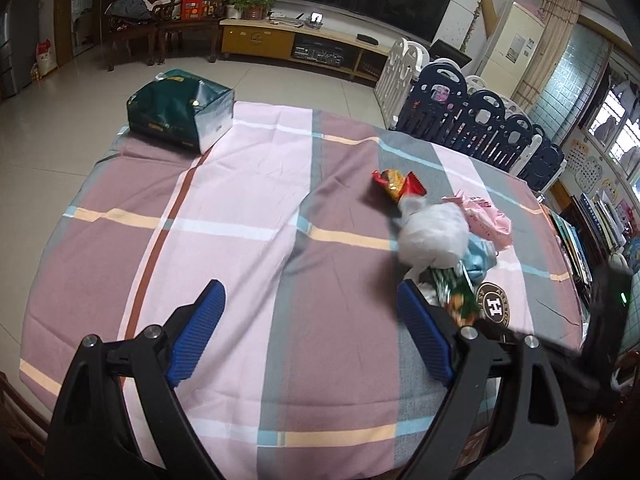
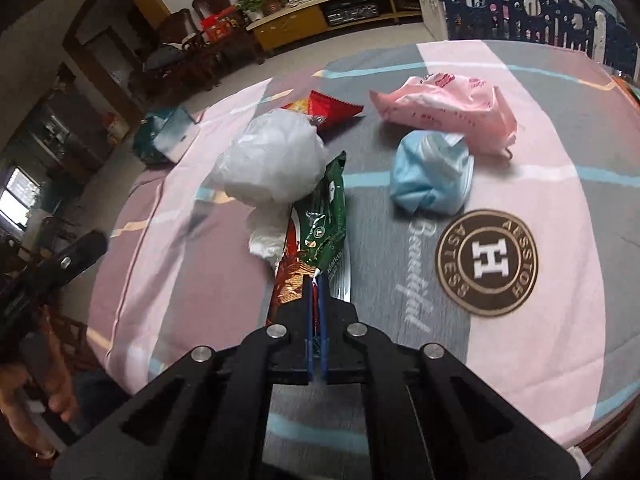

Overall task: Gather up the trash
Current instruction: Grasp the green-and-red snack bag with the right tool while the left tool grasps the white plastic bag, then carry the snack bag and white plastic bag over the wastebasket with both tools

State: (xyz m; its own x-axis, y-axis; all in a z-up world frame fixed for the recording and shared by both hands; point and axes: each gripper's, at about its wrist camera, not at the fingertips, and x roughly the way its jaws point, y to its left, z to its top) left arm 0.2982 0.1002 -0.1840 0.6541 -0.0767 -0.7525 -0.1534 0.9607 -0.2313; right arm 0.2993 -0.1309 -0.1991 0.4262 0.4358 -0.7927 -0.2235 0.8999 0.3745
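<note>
Trash lies in a cluster on the checked tablecloth. My right gripper (image 2: 316,280) is shut on a green snack wrapper (image 2: 326,216), which also shows in the left wrist view (image 1: 456,292). Beside the wrapper are a crumpled white plastic bag (image 2: 272,160), a blue face mask (image 2: 432,176), a pink plastic bag (image 2: 444,112) and a red snack wrapper (image 2: 328,110). My left gripper (image 1: 310,320) is open and empty above the cloth, left of the cluster. Its right finger is close to the green wrapper.
A dark green box (image 1: 180,114) stands at the table's far left corner. The tablecloth (image 1: 240,200) has a round brown logo (image 2: 486,262). Blue and white playpen fencing (image 1: 480,120) stands beyond the table's far right edge.
</note>
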